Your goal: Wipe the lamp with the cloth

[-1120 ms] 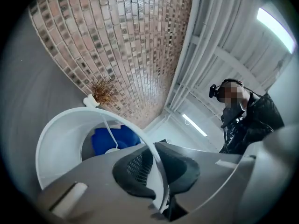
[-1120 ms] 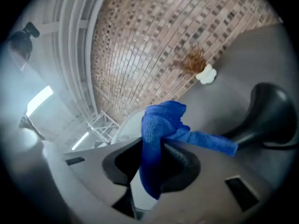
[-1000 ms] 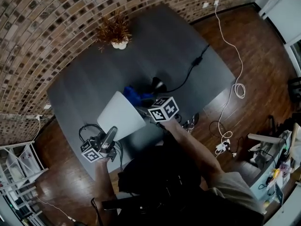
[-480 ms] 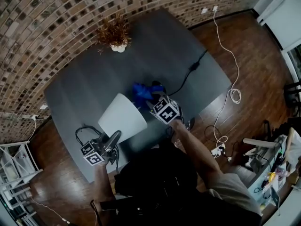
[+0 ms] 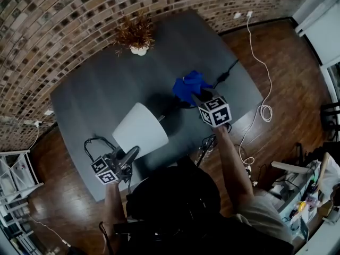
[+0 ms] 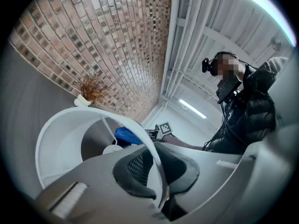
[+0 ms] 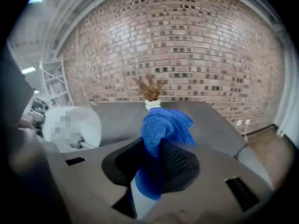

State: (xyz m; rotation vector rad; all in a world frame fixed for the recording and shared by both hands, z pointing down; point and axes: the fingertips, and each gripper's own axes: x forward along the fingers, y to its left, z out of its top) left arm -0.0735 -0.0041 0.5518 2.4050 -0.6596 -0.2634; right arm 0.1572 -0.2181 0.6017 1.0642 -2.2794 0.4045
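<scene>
Centre of the head view: lamp [image 5: 141, 129], white shade tipped over the grey table [image 5: 90, 94], mouth of the shade facing lower left.

Lower left: left gripper [image 5: 133, 153], jaws pinched almost together on the thin rim of the shade, steadying it.

Right of centre: right gripper [image 5: 197, 95], jaws clamped on a bunched blue cloth [image 5: 190, 85]. Held clear of the shade, toward the upper right, near the dark stem end of the lamp. Contact with the lamp not discernible.

Top centre: dried plant in a small white pot [image 5: 135, 36], well apart from the work. Upper right: black cable [image 5: 223, 73] trailing off the table edge.

Step in hand, as judged: bringing the cloth onto the lamp for a wiping pass. For a good pass:
- Keep the rim grip firm but light; thin shade, likely easy to dent.
- Press a broad fold of cloth flat on the surface, never the bare jaw tips.
- Stroke along the shade, away from the held rim.
- Stay clear of the cable.
</scene>
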